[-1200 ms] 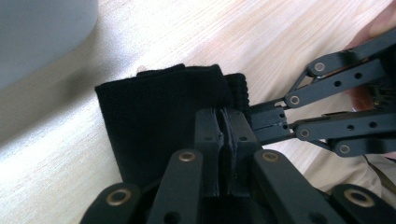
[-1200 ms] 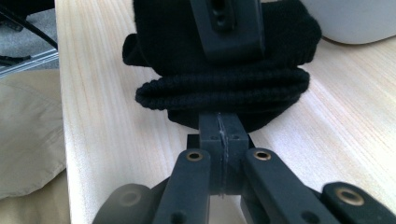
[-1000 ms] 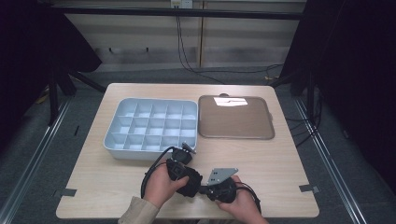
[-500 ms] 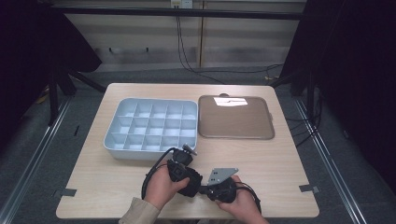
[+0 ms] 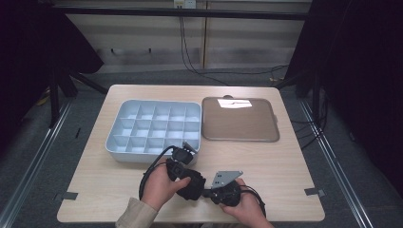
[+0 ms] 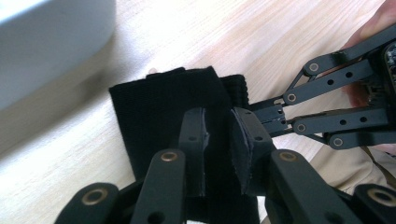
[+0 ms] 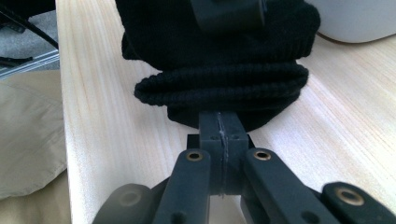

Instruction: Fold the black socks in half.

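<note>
We are working a black sock (image 5: 192,184) at the lower middle of the high view, between both grippers. Our left gripper (image 6: 218,140) is opening, its pads straddling the sock without pressing (a gap is showing). Our right gripper (image 7: 222,140) is closed tight at the ribbed cuff, the sock's length running away from it.

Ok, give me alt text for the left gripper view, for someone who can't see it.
The left gripper, its jaws just opening, straddles a folded black knit cloth lying on the light wooden table. The right gripper reaches in from the right to the cloth's far edge, and a white tray's corner shows top left.
</note>
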The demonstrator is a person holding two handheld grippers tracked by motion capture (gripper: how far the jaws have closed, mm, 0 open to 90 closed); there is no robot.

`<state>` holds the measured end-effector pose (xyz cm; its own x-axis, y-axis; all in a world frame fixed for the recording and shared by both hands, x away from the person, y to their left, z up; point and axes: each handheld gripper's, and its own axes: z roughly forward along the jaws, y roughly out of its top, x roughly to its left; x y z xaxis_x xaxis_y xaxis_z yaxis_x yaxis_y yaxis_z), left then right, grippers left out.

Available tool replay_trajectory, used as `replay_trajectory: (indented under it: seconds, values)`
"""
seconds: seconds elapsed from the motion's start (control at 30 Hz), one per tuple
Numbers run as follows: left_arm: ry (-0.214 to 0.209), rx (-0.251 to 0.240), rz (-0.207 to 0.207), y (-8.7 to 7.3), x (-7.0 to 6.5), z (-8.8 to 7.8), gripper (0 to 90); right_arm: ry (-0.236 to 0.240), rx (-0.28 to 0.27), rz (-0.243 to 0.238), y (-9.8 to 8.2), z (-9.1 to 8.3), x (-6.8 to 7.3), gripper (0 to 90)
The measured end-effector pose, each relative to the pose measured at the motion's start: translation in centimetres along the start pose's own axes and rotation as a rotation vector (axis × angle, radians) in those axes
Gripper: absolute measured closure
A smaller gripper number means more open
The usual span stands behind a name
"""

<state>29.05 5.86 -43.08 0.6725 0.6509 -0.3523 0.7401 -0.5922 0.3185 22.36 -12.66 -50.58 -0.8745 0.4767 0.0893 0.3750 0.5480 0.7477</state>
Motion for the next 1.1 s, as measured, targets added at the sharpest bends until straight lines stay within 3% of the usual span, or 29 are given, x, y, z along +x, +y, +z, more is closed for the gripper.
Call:
replay_trajectory:
  seconds: [0.17,0.3,0.37,0.6,0.77,1.0,1.1]
  values:
    - [0.001,-0.014,-0.009,0.0,0.0,-0.5,73.0,-0.001,-0.001,-0.005,0.0,0.0,0.0,90.0]
    - [0.0,-0.011,0.013,0.0,0.0,-1.0,73.0,-0.001,-0.002,-0.006,0.0,0.0,0.0,90.0]
    - [0.001,-0.02,-0.004,0.0,0.0,-1.1,72.7,-0.001,0.0,-0.004,0.0,0.0,0.0,90.0]
    - [0.008,-0.022,0.004,0.0,0.3,-1.4,72.0,-0.001,-0.002,-0.006,0.0,0.0,0.0,90.0]
    - [0.022,-0.024,-0.018,-0.3,1.0,-1.4,69.2,-0.002,-0.001,-0.006,0.0,0.0,0.0,90.0]
    - [0.025,-0.025,-0.033,-0.8,2.1,-1.6,57.3,-0.002,0.001,-0.007,0.0,0.0,0.0,90.0]
    - [0.028,-0.04,-0.057,-1.0,2.5,-1.5,51.2,-0.001,0.003,-0.003,0.0,0.0,0.0,90.0]
